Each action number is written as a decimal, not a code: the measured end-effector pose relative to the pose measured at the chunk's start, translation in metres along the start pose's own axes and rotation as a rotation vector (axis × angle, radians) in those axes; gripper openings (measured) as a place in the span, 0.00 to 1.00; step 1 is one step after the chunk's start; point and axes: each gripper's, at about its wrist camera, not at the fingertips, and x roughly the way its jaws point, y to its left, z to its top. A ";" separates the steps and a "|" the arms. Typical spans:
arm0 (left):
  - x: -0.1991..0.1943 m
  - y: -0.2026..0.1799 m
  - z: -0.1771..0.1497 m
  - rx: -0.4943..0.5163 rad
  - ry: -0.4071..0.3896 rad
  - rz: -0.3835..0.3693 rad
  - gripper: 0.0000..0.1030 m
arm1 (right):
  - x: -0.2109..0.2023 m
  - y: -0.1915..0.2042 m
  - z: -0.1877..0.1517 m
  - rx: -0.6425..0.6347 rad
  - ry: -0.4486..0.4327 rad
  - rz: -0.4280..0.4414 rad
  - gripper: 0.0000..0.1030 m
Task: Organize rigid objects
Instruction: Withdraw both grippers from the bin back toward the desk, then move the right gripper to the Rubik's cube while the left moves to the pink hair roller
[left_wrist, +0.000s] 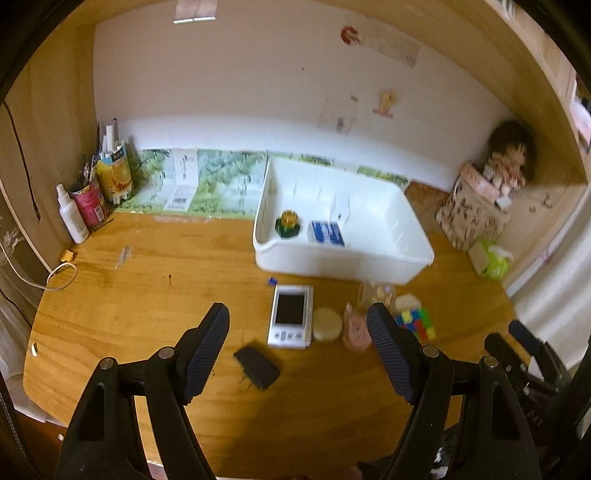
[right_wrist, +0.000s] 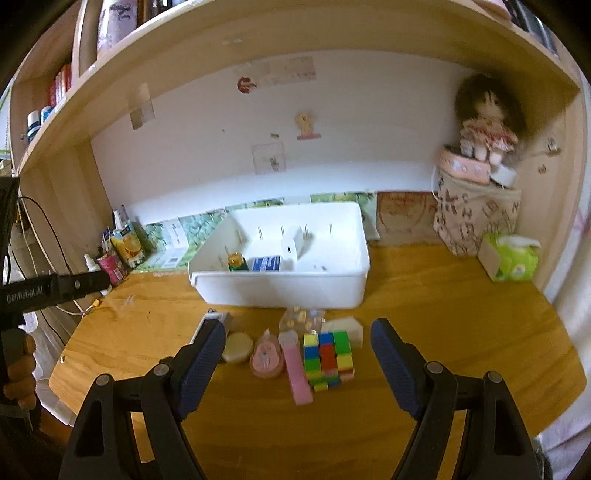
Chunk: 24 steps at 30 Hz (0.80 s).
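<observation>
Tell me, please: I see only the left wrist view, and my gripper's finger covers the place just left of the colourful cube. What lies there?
Observer: A flat pink bar lies there on the desk, close beside the puzzle cube, with one end pointing toward the white bin.
Operator: Thank you. In my view only the edge of the right gripper shows. Does it hold anything?
Observer: No. The right gripper is wide open with nothing between its pads, and it points toward the puzzle cube.
</observation>
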 end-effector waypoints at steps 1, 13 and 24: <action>0.002 -0.001 -0.002 0.014 0.011 0.005 0.78 | 0.000 0.000 -0.002 0.007 0.011 -0.001 0.79; 0.019 -0.015 -0.005 0.057 0.081 0.000 0.78 | 0.029 -0.006 -0.016 0.041 0.171 0.032 0.79; 0.039 -0.032 0.003 -0.013 0.120 0.064 0.78 | 0.078 -0.030 0.001 0.026 0.313 0.111 0.79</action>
